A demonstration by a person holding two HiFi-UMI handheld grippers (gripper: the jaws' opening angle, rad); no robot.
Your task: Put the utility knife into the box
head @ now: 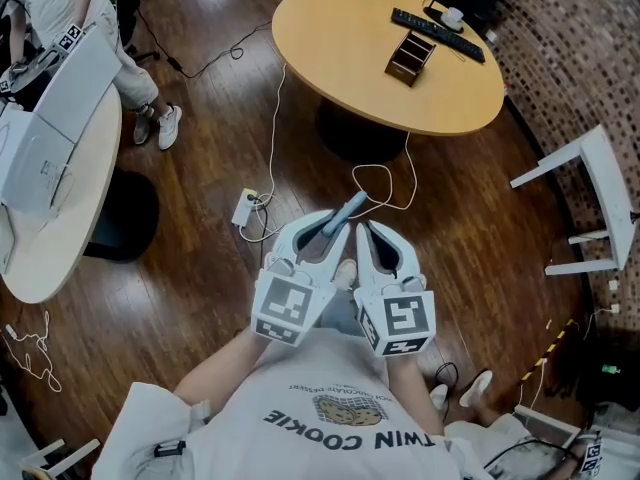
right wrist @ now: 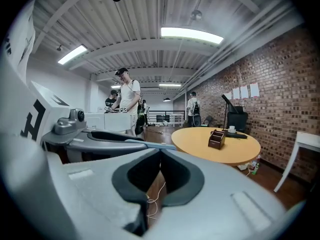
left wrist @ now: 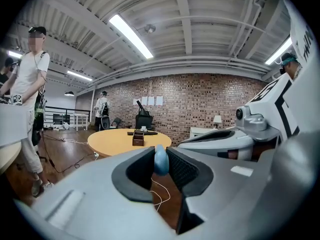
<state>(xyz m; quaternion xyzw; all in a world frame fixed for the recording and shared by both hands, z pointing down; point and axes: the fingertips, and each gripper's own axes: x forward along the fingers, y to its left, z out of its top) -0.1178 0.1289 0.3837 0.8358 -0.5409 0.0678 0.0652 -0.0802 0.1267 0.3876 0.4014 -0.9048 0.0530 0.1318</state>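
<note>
Utility knife (head: 352,206) is clamped in the left gripper (head: 335,225), well apart from the box (head: 410,58); carrying over and insertion remain, with the right gripper (head: 366,228) closed and empty

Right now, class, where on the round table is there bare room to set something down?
Bare: the left and near part of the round table, up to the box. Crowded: the far right edge, where box, long black device and small white object cluster.

Blue-grey utility knife (head: 350,208) in fingers (head: 300,234) of left gripper (head: 335,226); dark open box (head: 410,58) upright on round table (head: 330,28).
</note>
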